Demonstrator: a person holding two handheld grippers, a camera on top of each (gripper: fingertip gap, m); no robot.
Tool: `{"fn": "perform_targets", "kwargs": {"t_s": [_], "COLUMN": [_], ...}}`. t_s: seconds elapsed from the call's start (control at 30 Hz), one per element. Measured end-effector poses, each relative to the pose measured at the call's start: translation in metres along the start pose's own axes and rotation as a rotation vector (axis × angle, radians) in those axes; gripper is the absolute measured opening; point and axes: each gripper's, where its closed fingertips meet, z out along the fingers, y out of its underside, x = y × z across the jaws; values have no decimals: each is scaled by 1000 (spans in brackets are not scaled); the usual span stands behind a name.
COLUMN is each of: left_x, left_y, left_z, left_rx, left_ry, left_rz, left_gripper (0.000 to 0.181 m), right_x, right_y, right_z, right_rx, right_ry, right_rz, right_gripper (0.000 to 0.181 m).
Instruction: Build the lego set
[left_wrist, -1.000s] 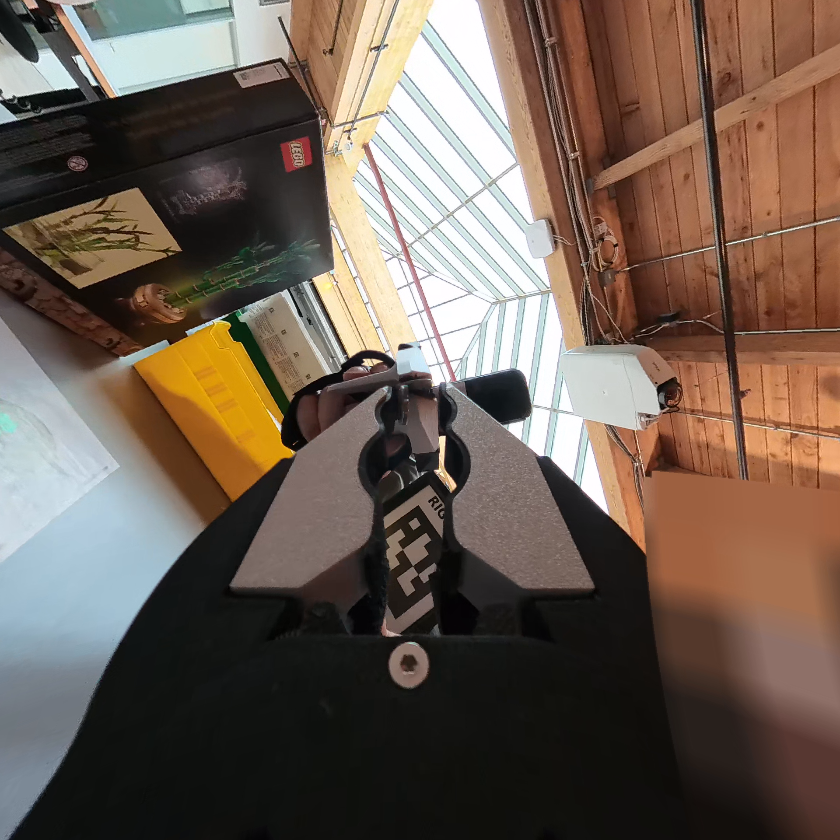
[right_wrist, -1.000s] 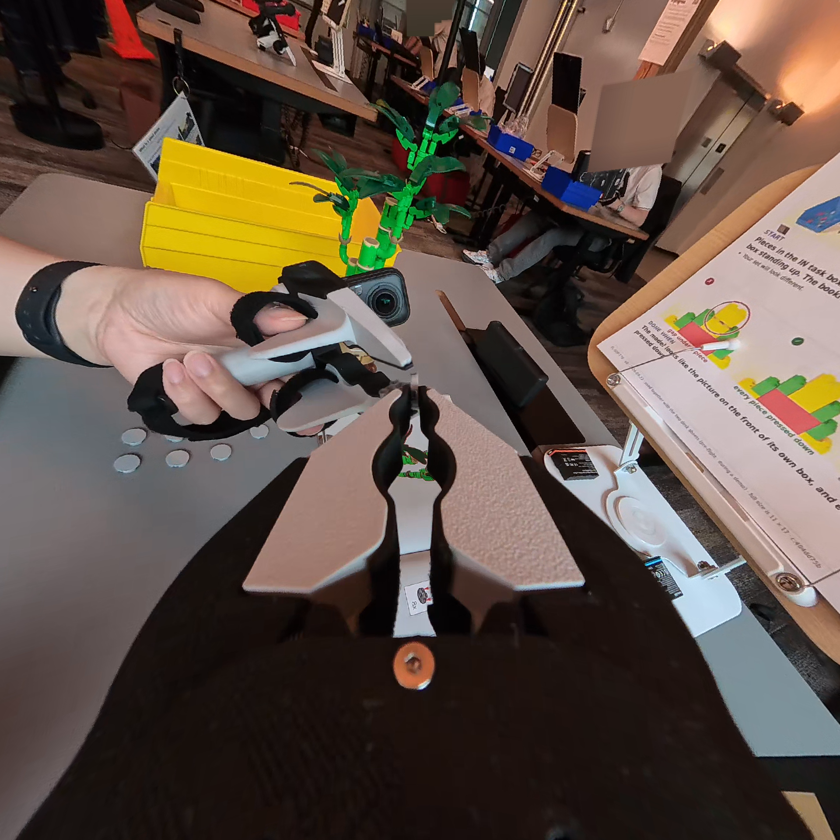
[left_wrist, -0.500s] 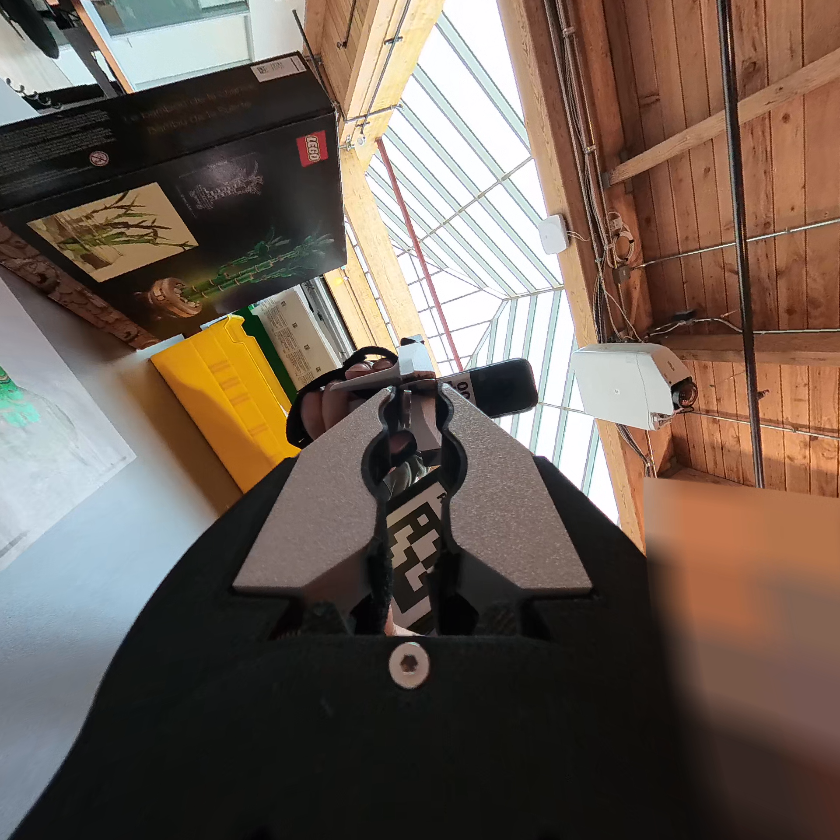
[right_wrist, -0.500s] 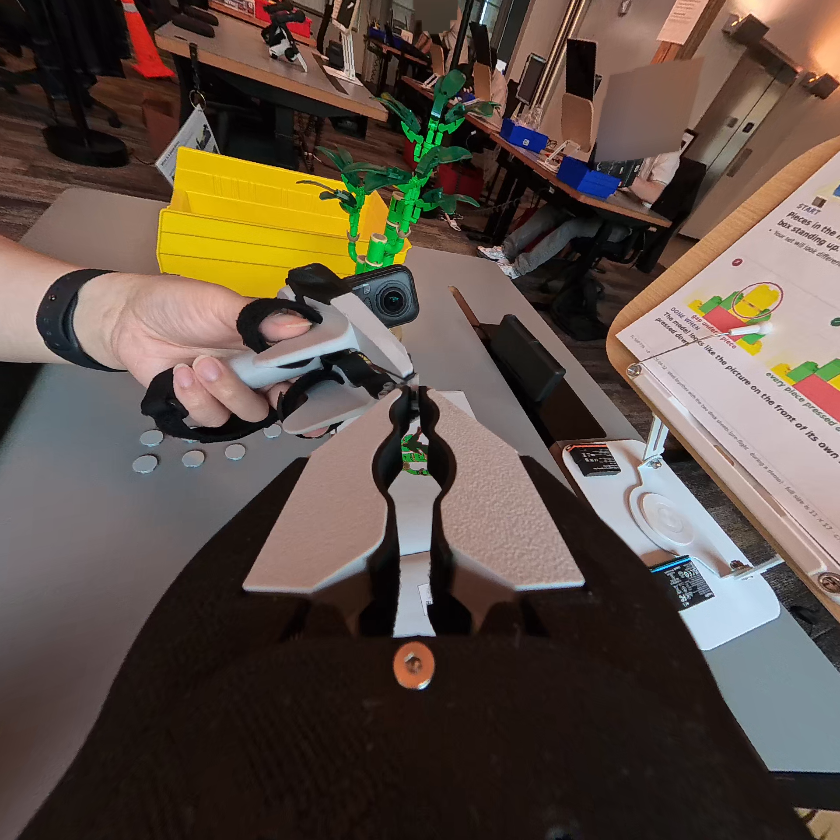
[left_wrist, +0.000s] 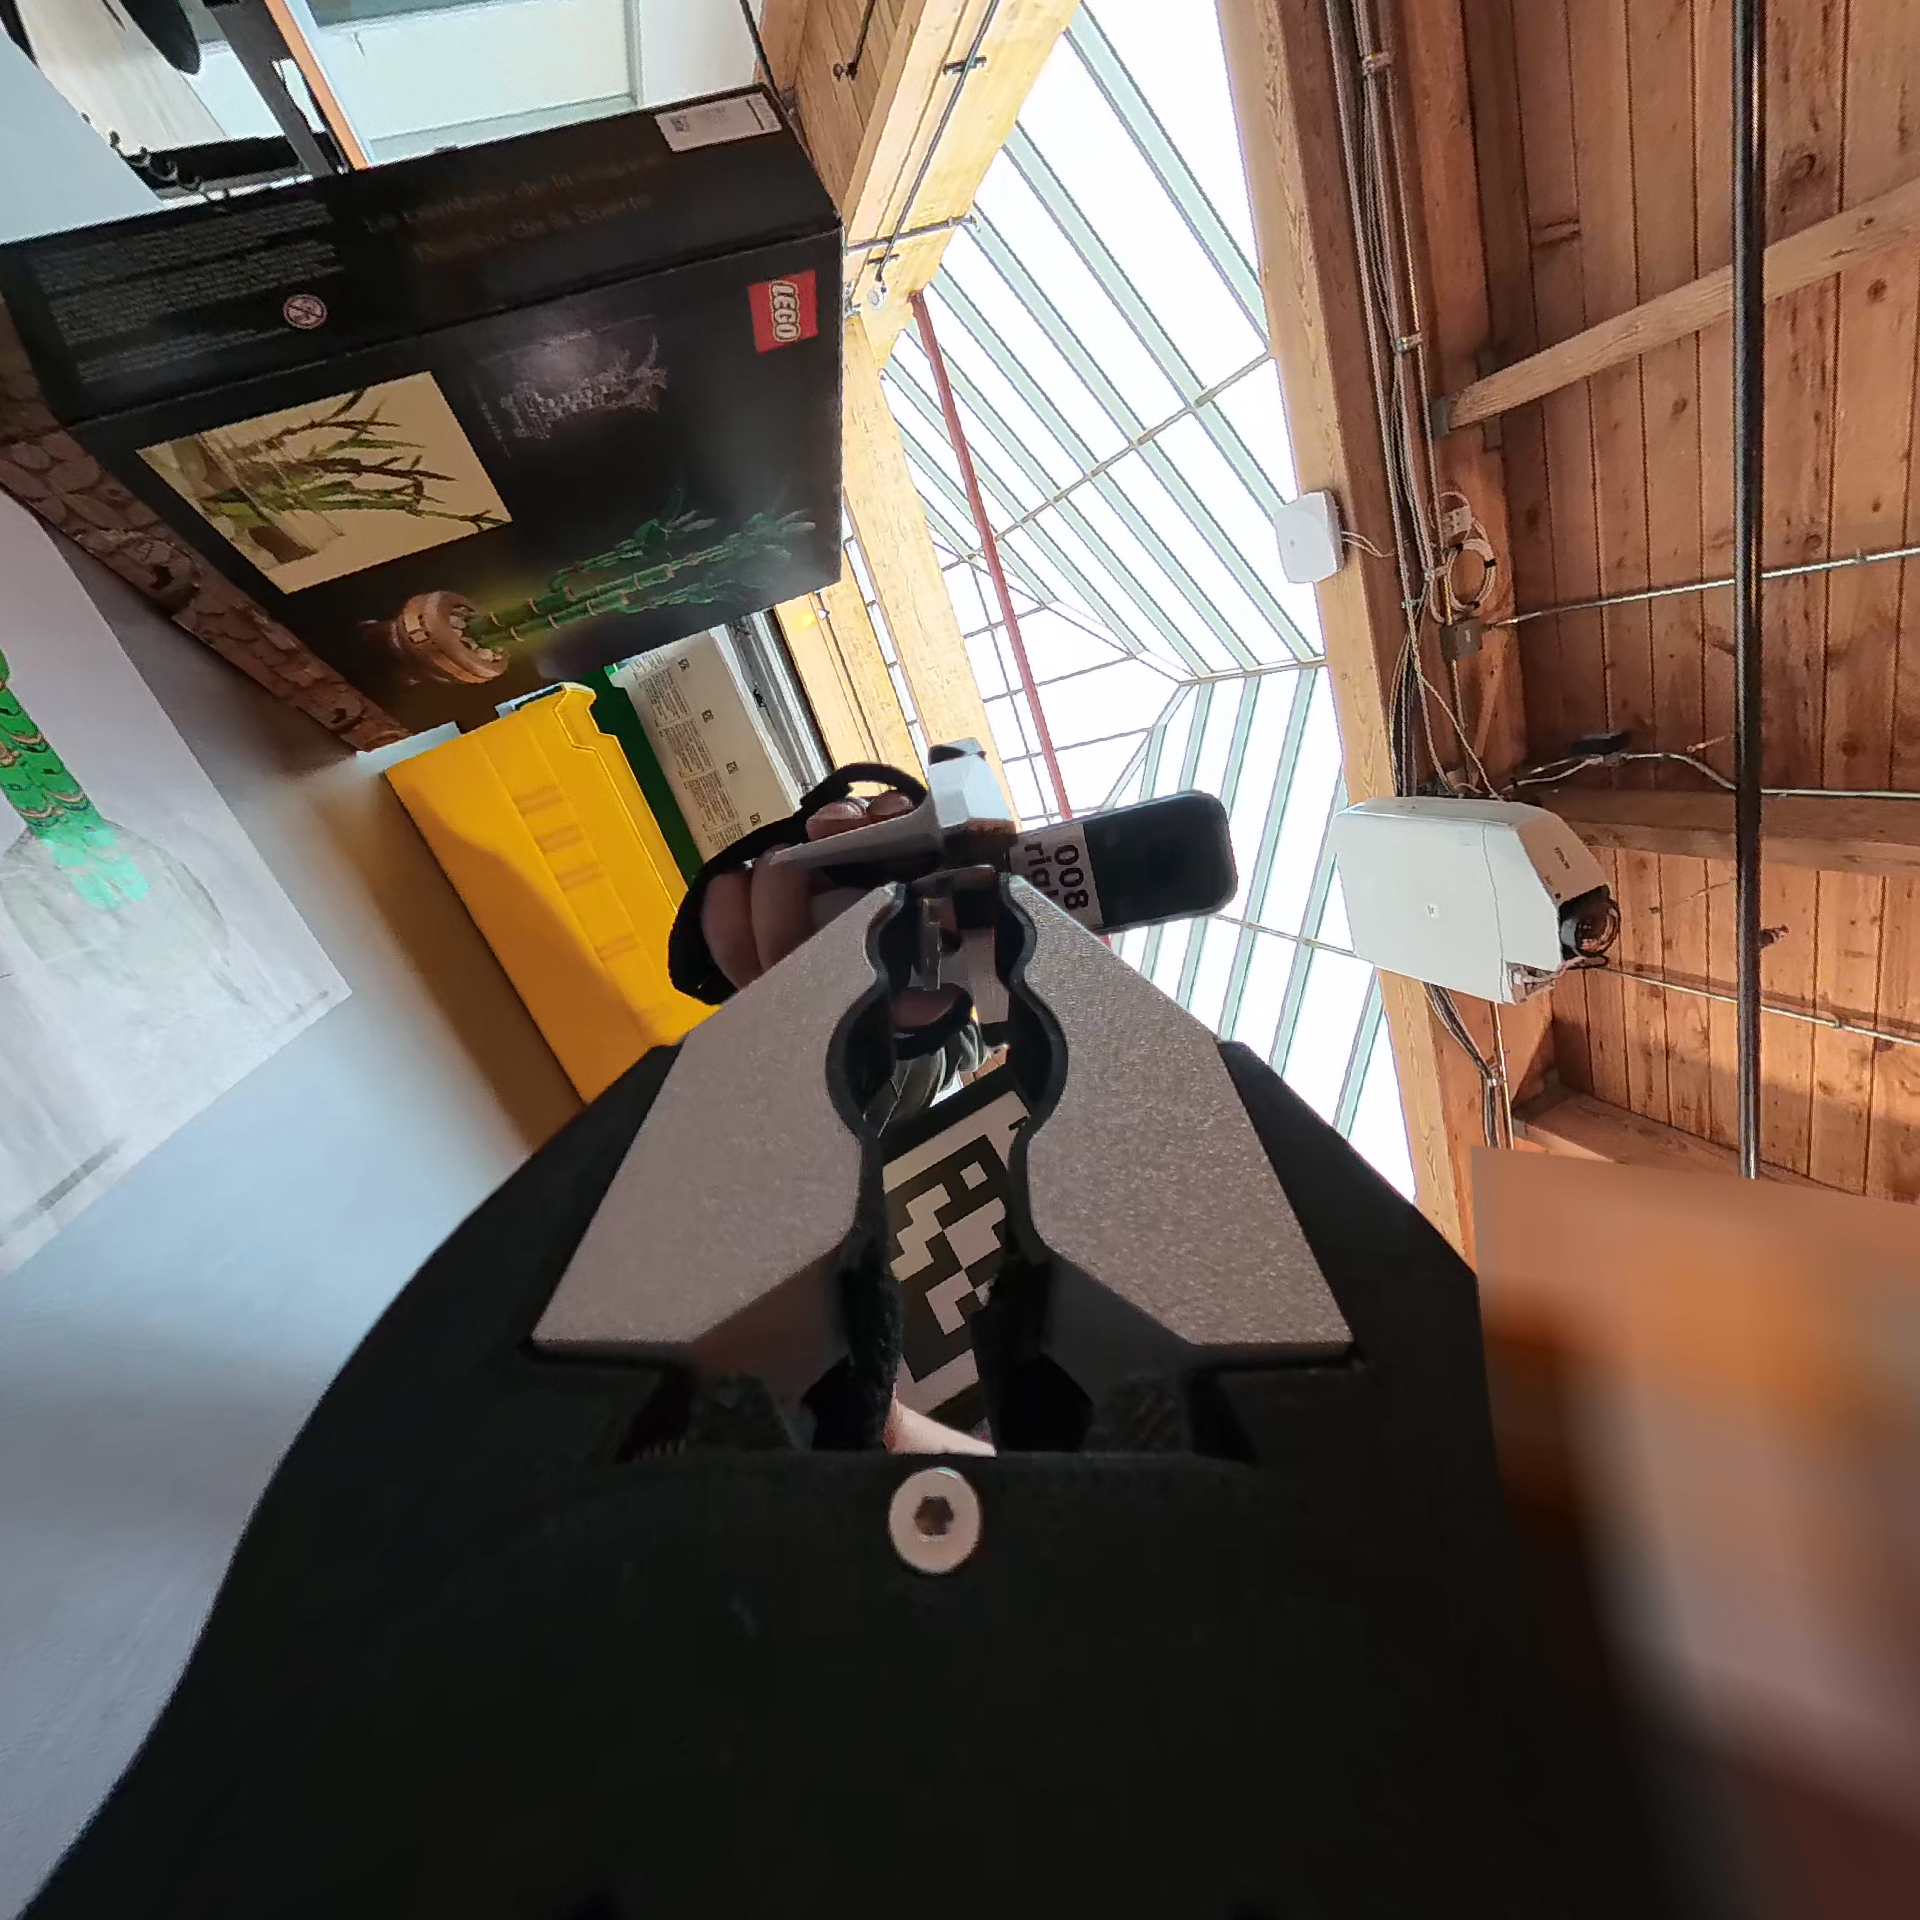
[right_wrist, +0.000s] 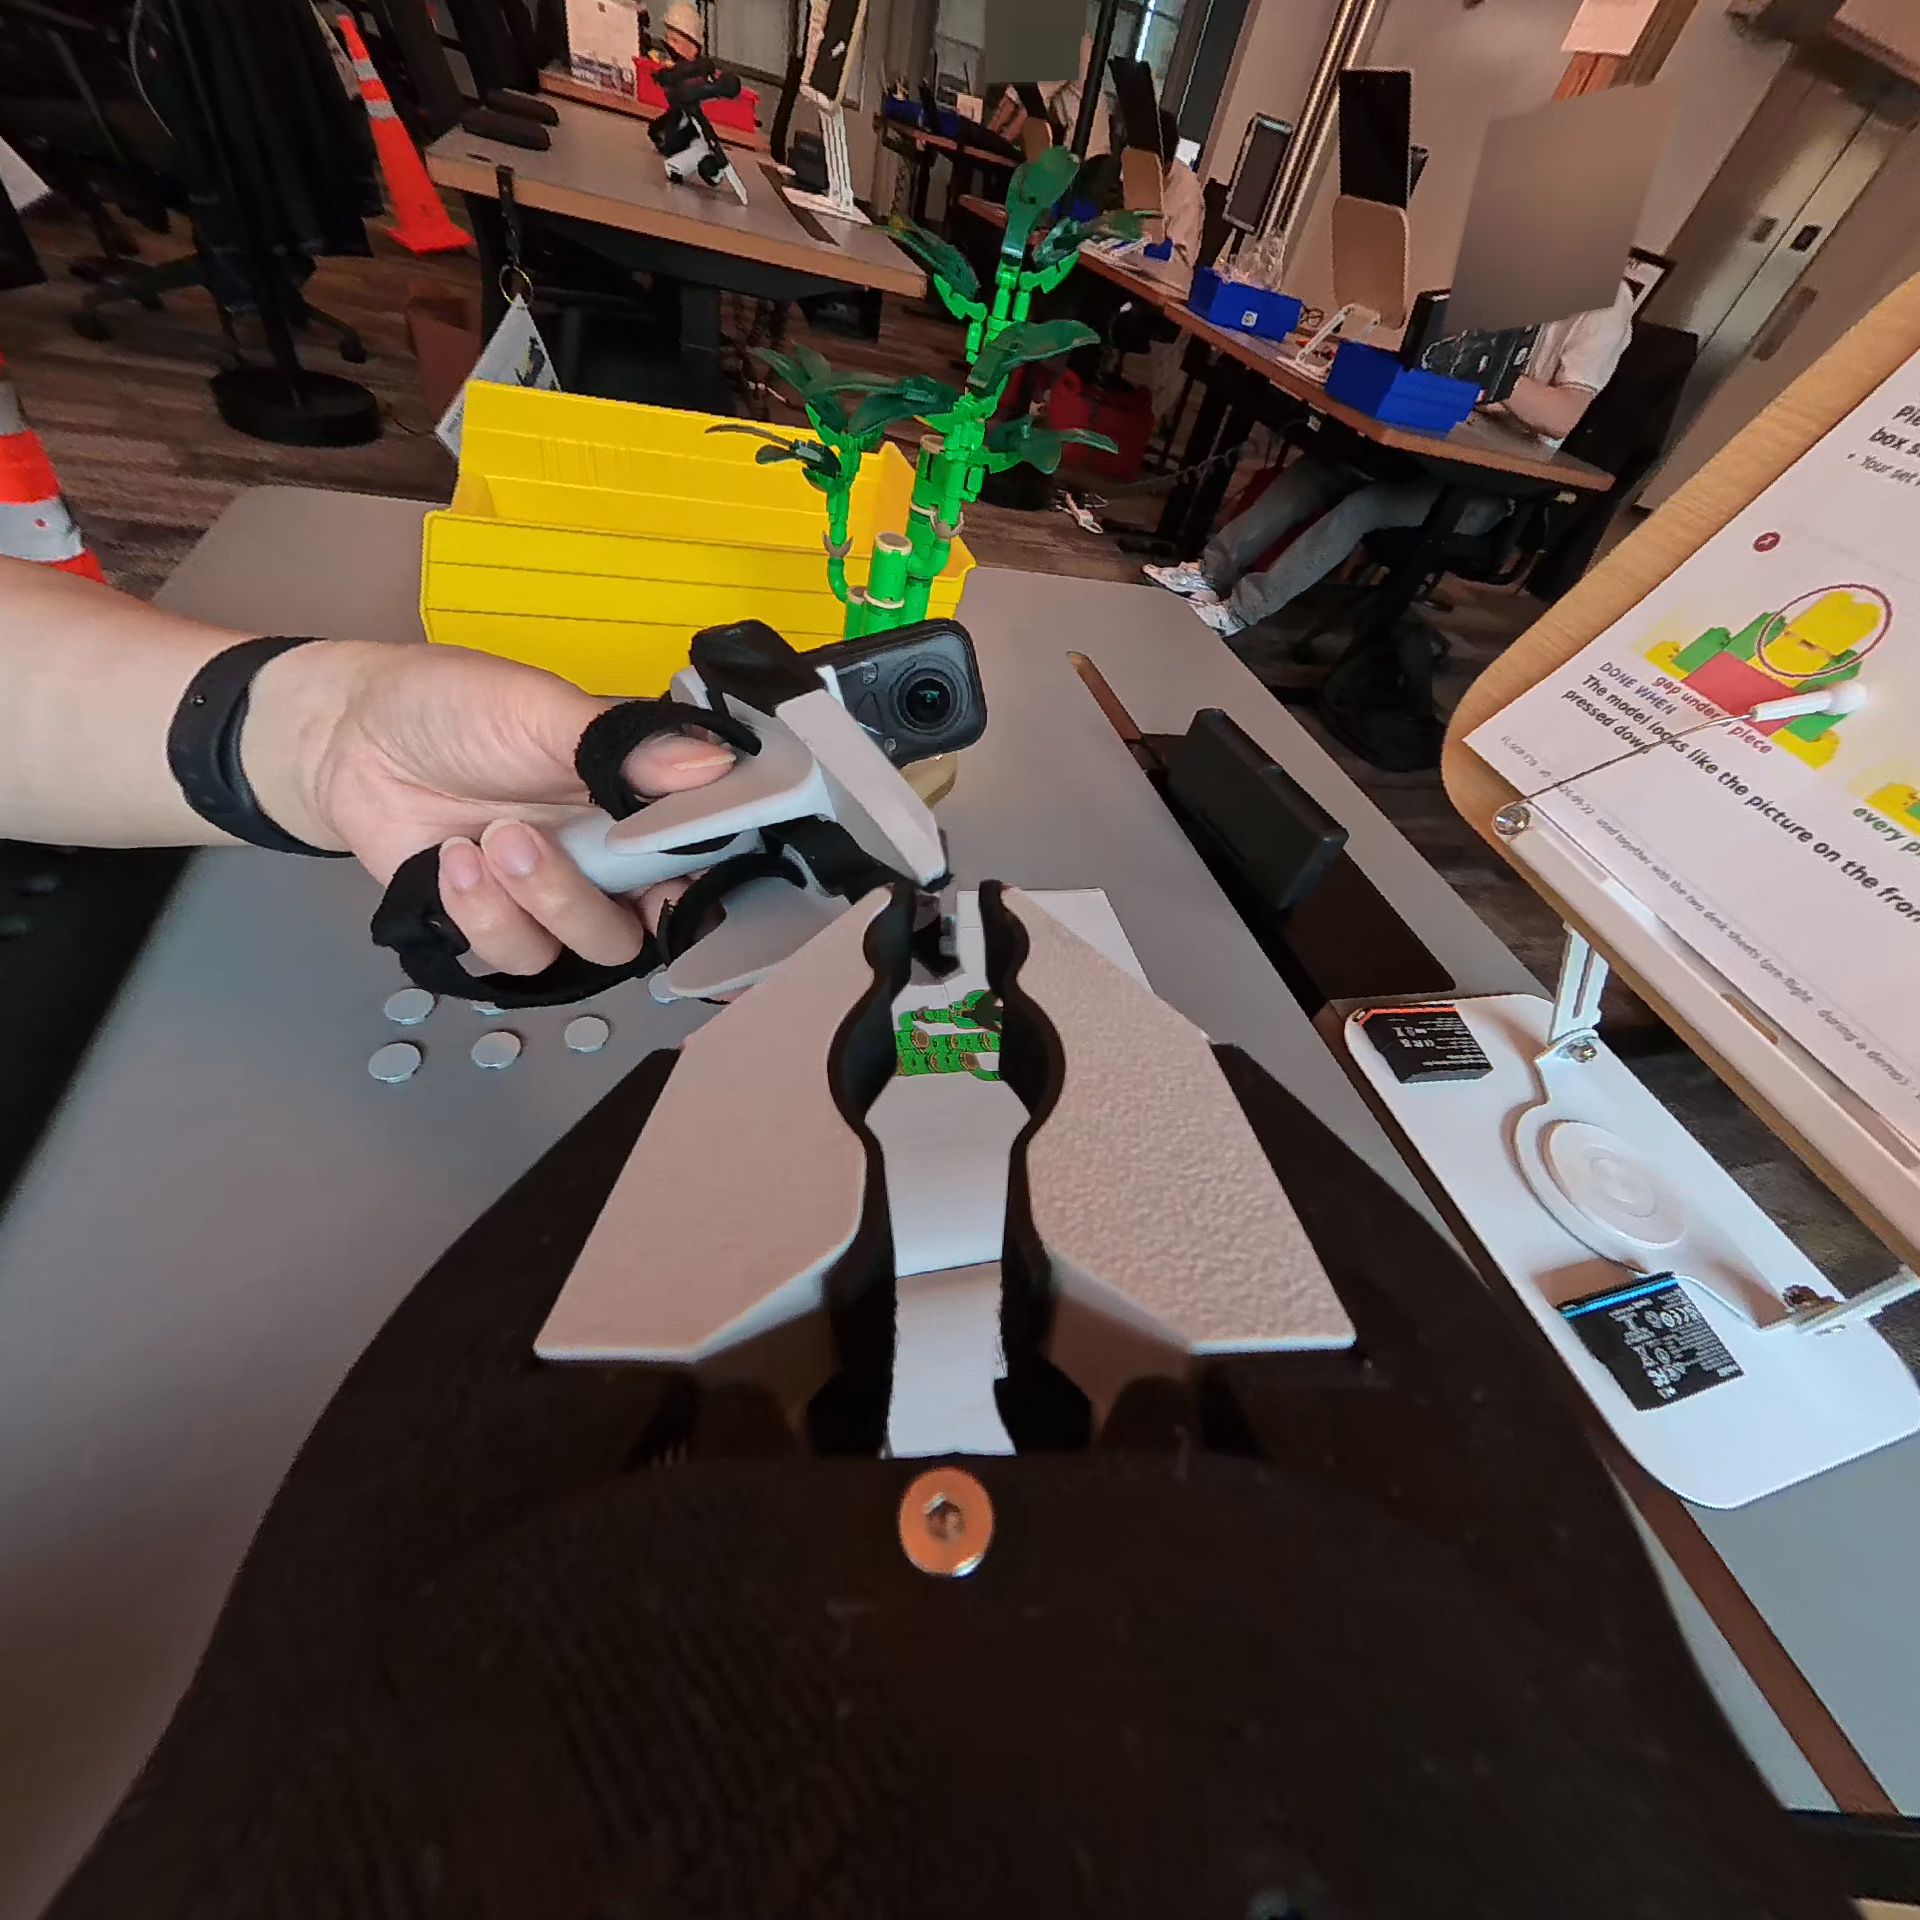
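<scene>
A green bamboo lego model (right_wrist: 966, 447) stands on the grey table (right_wrist: 260, 1195) in front of a yellow bin (right_wrist: 623, 540). My two grippers meet tip to tip above a white printed sheet (right_wrist: 1081, 935). My left gripper (left_wrist: 951, 914) is held by a hand, and in the right wrist view (right_wrist: 930, 878) its jaws close on a small dark piece (right_wrist: 938, 940). My right gripper (right_wrist: 943, 904) has its jaws narrowly apart around the same piece. The left wrist view points up at the ceiling. There the right gripper (left_wrist: 935, 894) shows just beyond my left tips.
The black lego box (left_wrist: 447, 416) stands behind the yellow bin (left_wrist: 561, 862). Several silver discs (right_wrist: 488, 1044) lie on the table at the left. An instruction board (right_wrist: 1766, 727) on a white stand base (right_wrist: 1507, 1195) is at the right. A black block (right_wrist: 1257, 821) lies beyond. Left and right tips are no more than a few centimetres apart. From the right gripper's tips to the green bamboo lego model (right_wrist: 966, 447) is close to 20 centimeters.
Both grippers stay tip to tip on the small piece. The left view has swung a little, showing more of the printed sheet. The right jaws look slightly wider.
</scene>
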Motion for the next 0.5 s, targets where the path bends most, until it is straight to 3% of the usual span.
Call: {"fn": "perform_targets", "kwargs": {"t_s": [0.2,0.4,0.5], "left_x": [-6,-7,-5], "left_y": [6,11,14], "left_z": [1,2,2], "left_rx": [-32,-66,-97], "left_ry": [-18,-32,-30], "left_rz": [-41,-56,-71], "left_gripper": [12,12,12], "right_x": [-4,-1,-5], "right_y": [2,1,2], "right_z": [-13,-23,-26], "right_rx": [64,241,289], "right_ry": [-119,-369,-452], "right_rz": [128,545,597], "right_gripper": [23,27,27]}}
